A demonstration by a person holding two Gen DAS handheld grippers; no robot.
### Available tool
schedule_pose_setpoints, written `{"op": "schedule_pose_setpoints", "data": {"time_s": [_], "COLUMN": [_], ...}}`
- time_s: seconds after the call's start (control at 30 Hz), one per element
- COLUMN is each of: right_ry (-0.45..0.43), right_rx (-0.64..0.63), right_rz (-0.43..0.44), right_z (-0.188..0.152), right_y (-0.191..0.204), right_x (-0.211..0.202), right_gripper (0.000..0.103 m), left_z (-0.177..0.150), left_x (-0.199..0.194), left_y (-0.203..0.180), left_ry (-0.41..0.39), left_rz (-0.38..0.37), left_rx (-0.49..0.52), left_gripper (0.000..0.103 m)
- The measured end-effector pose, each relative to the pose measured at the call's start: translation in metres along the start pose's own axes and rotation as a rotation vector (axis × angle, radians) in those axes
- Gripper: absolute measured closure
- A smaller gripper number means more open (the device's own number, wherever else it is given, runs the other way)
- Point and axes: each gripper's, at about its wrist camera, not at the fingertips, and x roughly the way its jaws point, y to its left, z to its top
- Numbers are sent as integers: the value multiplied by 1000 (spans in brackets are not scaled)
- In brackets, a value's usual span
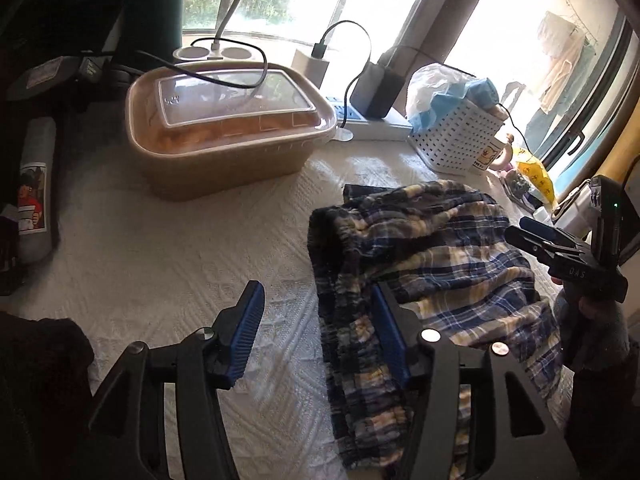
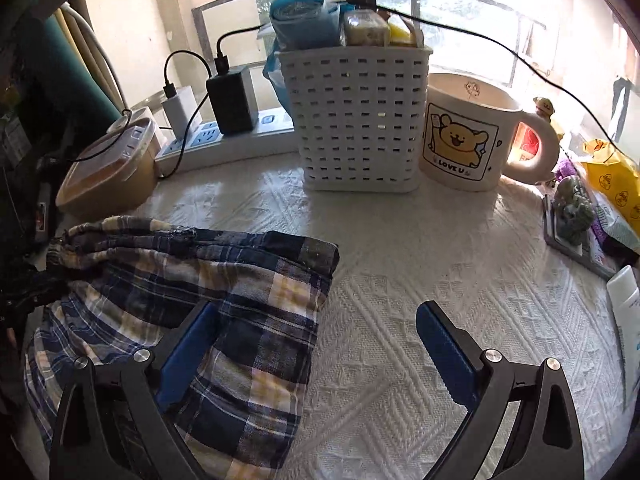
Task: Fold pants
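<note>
Blue, black and cream plaid pants [image 1: 432, 264] lie bunched in a folded pile on the white textured tablecloth [image 1: 168, 248]. My left gripper [image 1: 320, 320] is open and empty, its right finger resting over the pile's left edge. In the right wrist view the pants [image 2: 224, 304] fill the lower left. My right gripper [image 2: 320, 348] is open and empty, its left finger over the pile's right edge, its right finger over bare cloth [image 2: 440, 248]. The right gripper also shows in the left wrist view [image 1: 532, 236], at the pile's far right side.
A tan lidded food container [image 1: 228, 124] stands behind left. A white slotted basket [image 2: 356, 120], a bear mug [image 2: 468, 132] and a power strip with chargers [image 2: 224, 136] line the back edge. Snack packets and a white bottle [image 2: 628, 316] crowd the right edge.
</note>
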Motion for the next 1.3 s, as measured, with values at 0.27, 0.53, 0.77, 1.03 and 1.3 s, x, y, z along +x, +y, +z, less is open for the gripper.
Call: {"op": "schedule_pose_setpoints", "data": {"time_s": [0.27, 0.53, 0.77, 1.03, 1.3], "right_ry": [-18, 124, 103, 114, 37], "right_rx": [-68, -143, -147, -134, -46], "right_rz": [77, -64, -93, -77, -48], "right_z": [-38, -114, -140, -148, -143], "right_y": [23, 41, 37, 35, 20], "right_x": [-67, -53, -72, -85, -114], "right_gripper": [3, 3, 4, 3, 3], "left_z": [-36, -67, -77, -79, -70], "left_x": [-27, -11, -19, -39, -34], "left_y": [-26, -35, -38, -33, -32], "left_ry": [9, 90, 113, 80, 74], "left_rz": [-65, -54, -53, -41, -38], "left_rx": [38, 37, 50, 41, 48], "left_gripper": [43, 42, 42, 42, 42]}}
